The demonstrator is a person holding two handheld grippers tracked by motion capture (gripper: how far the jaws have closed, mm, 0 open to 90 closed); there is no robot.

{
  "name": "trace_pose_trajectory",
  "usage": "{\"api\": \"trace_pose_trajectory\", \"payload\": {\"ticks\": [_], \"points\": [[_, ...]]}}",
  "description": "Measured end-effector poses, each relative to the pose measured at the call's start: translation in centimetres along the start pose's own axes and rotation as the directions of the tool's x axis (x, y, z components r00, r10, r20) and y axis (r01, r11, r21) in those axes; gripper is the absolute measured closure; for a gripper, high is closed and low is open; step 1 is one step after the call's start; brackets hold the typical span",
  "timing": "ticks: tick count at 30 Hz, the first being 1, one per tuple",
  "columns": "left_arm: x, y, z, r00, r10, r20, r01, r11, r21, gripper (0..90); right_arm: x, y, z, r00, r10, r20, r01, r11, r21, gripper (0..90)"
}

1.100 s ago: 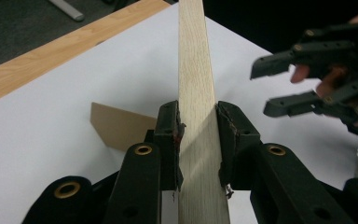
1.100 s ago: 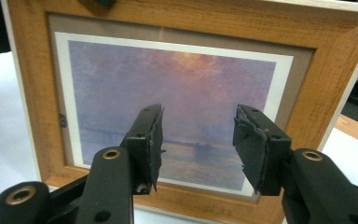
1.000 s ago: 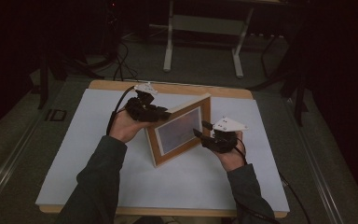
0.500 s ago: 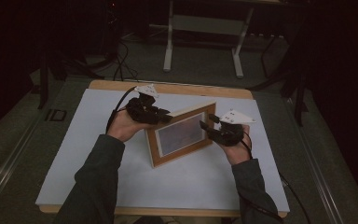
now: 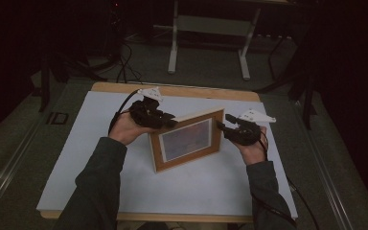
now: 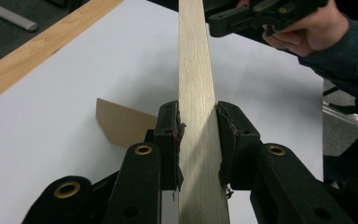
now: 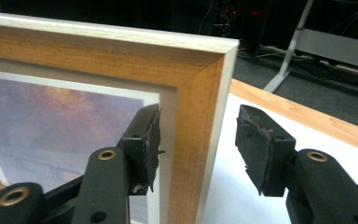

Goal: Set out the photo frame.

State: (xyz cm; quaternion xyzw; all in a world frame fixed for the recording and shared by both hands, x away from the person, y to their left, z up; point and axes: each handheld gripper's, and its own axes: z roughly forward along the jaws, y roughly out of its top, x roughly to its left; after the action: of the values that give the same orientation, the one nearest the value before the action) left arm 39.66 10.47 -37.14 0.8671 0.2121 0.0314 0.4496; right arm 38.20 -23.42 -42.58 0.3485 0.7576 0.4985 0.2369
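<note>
A wooden picture frame [image 5: 187,139] with a purplish picture stands upright on the white tabletop [image 5: 196,191]. My left gripper [image 5: 165,120] is shut on its top edge, and in the left gripper view both pads [image 6: 170,133] press the pale wood [image 6: 196,70]. A brown easel flap [image 6: 121,121] juts out behind the frame. My right gripper [image 5: 223,128] straddles the frame's right edge [image 7: 191,140]. Its jaws have just been opening and now stand open, with the far pad [image 7: 261,149] well clear of the wood. The right gripper [image 6: 242,18] also appears at the top of the left gripper view.
The white board lies on a wooden table whose bare rim [image 5: 172,90] shows at the far side. Beyond it on the dark floor stand a metal frame's legs [image 5: 173,52] and loose cables [image 5: 124,62]. White surface lies free in front of the frame.
The right hand has shifted right and slightly away from the person, and its jaws have widened around the frame's right edge. The frame has turned a little. The left hand has kept still.
</note>
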Motion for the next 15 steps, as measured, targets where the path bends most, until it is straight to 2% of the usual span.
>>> {"api": "trace_pose_trajectory", "payload": {"ticks": [8, 15], "points": [[-0.02, -0.01, 0.03, 0.9988, 0.026, 0.041, -0.026, 0.9997, 0.000, 72.4, -0.47, 0.16, -0.11, 0.9984, -0.012, -0.055, 0.012, 1.000, -0.009, 45.1], [-0.27, -0.03, 0.02, 0.9970, 0.044, 0.064, -0.044, 0.9991, -0.002, 72.4, -0.35, 0.27, -0.07, 0.9933, -0.028, -0.112, 0.028, 1.000, -0.002, 42.1]]}}
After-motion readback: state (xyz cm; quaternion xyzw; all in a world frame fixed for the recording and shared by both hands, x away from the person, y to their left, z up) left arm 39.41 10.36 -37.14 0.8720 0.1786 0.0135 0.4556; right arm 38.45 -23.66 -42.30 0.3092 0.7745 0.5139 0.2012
